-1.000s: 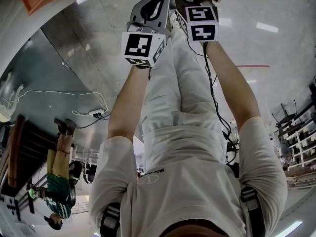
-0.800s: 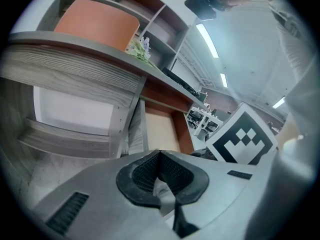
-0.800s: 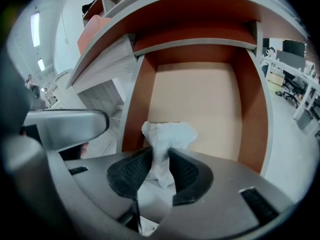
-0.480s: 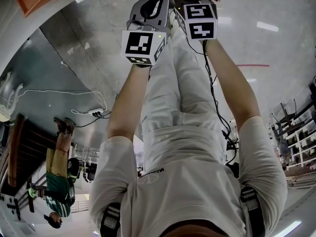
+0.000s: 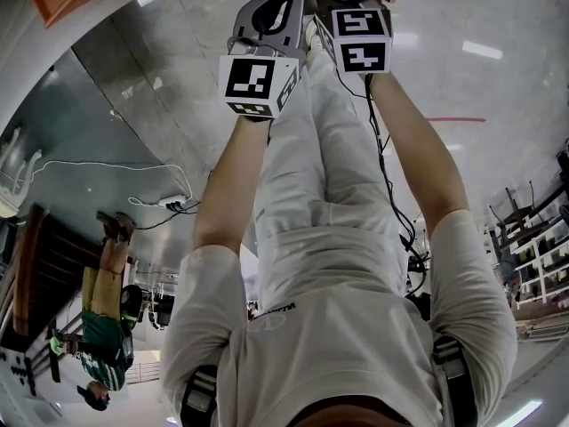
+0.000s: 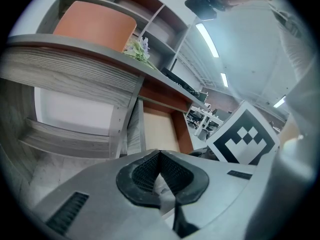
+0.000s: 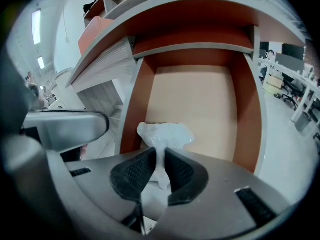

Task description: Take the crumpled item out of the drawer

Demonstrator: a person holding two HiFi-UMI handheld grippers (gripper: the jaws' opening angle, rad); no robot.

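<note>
The drawer (image 7: 252,109) stands pulled out, with reddish-brown walls and a pale wood bottom. A crumpled white item (image 7: 166,134) lies at its near left corner. My right gripper (image 7: 161,156) has just been closing, and its pads now pinch a thin neck of that item. My left gripper (image 6: 160,156) hovers to the left of the drawer (image 6: 182,131), its jaw tips touching and nothing clearly held. In the head view only the two marker cubes show, the left (image 5: 258,85) and the right (image 5: 362,41); the jaws and drawer are hidden there.
A grey wood desk top (image 6: 75,69) overhangs the drawer, with an orange chair back (image 6: 95,26) and a small plant (image 6: 140,48) above it. My left gripper's body (image 7: 65,126) sits left of the drawer. A person in green (image 5: 107,336) stands far off.
</note>
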